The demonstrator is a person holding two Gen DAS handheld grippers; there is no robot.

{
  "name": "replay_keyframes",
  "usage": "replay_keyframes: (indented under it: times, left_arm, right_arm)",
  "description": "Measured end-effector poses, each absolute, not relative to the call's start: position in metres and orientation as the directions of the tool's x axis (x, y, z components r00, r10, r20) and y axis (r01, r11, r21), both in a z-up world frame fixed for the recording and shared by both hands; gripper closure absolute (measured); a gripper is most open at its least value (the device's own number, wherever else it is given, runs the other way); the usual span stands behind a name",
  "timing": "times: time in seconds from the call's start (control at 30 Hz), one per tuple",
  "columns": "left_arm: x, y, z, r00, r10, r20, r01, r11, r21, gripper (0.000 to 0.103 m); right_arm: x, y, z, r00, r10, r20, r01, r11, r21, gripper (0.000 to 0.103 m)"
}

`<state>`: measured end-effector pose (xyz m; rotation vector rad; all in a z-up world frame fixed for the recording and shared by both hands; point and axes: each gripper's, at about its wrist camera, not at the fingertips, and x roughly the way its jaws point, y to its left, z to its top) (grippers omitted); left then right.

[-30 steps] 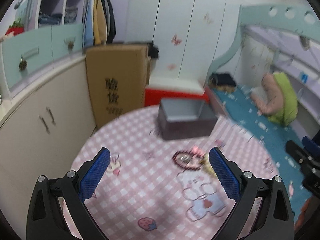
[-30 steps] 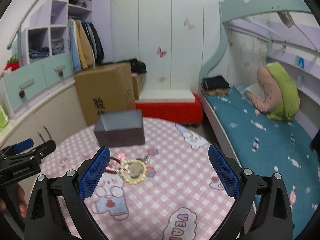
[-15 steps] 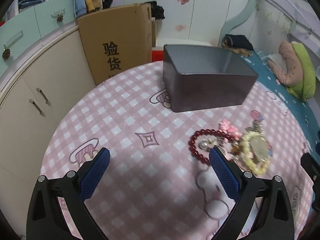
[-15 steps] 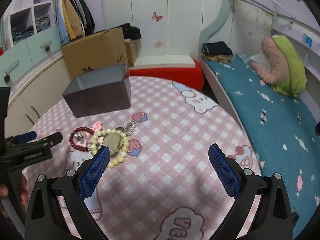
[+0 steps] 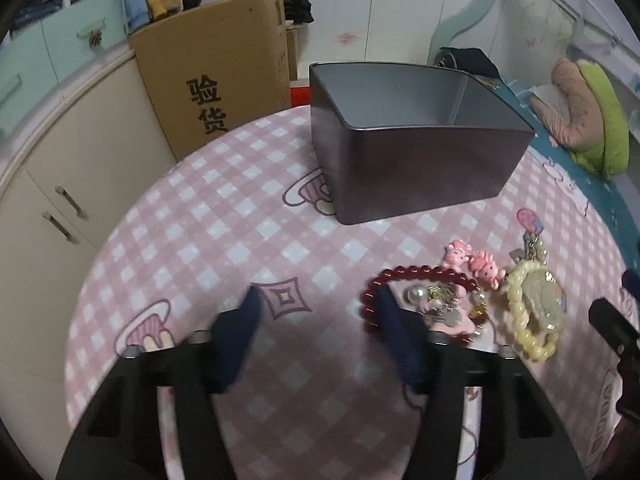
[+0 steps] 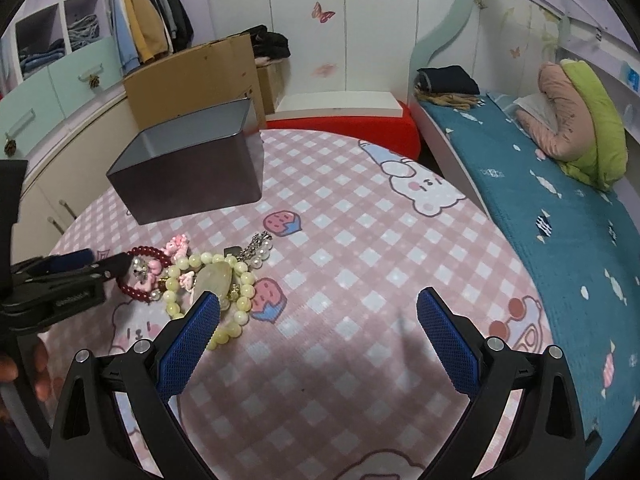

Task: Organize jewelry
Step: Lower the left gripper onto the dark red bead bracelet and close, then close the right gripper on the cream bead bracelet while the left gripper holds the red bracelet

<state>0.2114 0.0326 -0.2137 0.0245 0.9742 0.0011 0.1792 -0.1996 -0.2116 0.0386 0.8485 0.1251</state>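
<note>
Now your left tool (image 5: 316, 300) hangs low over the pink checked desk (image 5: 224, 216), its jaws just narrowing to roughly half their spread and blurred, nothing clamped between them. Its right fingertip sits at the near-left arc of one red bead bracelet (image 5: 404, 274); whether it touches cannot be told. Your right tool (image 6: 318, 308) stands wide open and empty, its left fingertip overlapping one pale yellow bead bracelet (image 6: 244, 304) with a translucent stone inside the ring. The jewelry lies in a single heap at the desk's middle: two bracelets, two pink pig charms (image 5: 474, 260), one pearl piece (image 5: 416, 293) and one silvery chain cluster (image 6: 258, 250) on the right. One open grey tin box (image 5: 416, 168) stands beyond the heap, apart from it. One cardboard box (image 5: 216, 80) rises behind the desk.
</note>
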Motion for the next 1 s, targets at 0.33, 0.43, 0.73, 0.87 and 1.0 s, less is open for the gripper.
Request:
replay_keyframes:
  times: [0.33,0.43,0.73,0.87,1.0]
  left_arm:
    - [0.185,0.049,-0.201,0.591,-0.096,-0.801,0.090,0.995,-0.053,0.097]
    - [0.175,0.057,-0.184,0.613,-0.170,-0.772,0.118,0.985,-0.124,0.097]
    - [0.149,0.055,-0.144,0.651,-0.289,-0.702,0.207,0.957,-0.201,0.097]
    - [0.143,0.057,-0.139,0.654,-0.313,-0.689,0.218,0.950,-0.224,0.097]
    - [0.137,0.060,-0.139,0.651,-0.318,-0.689,0.223,0.948,-0.228,0.097]
  right_arm:
    - [0.182,-0.184,-0.222,0.617,0.140,-0.774,-0.134,0.988,0.072,0.007]
    - [0.179,-0.178,-0.221,0.617,0.158,-0.771,-0.155,0.985,0.079,0.007]
    - [0.175,-0.161,-0.217,0.620,0.179,-0.764,-0.193,0.978,0.072,0.008]
    - [0.171,-0.145,-0.207,0.629,0.241,-0.739,-0.262,0.961,0.090,0.029]
    - [0.175,-0.124,-0.208,0.610,0.258,-0.749,-0.312,0.947,0.071,0.052]
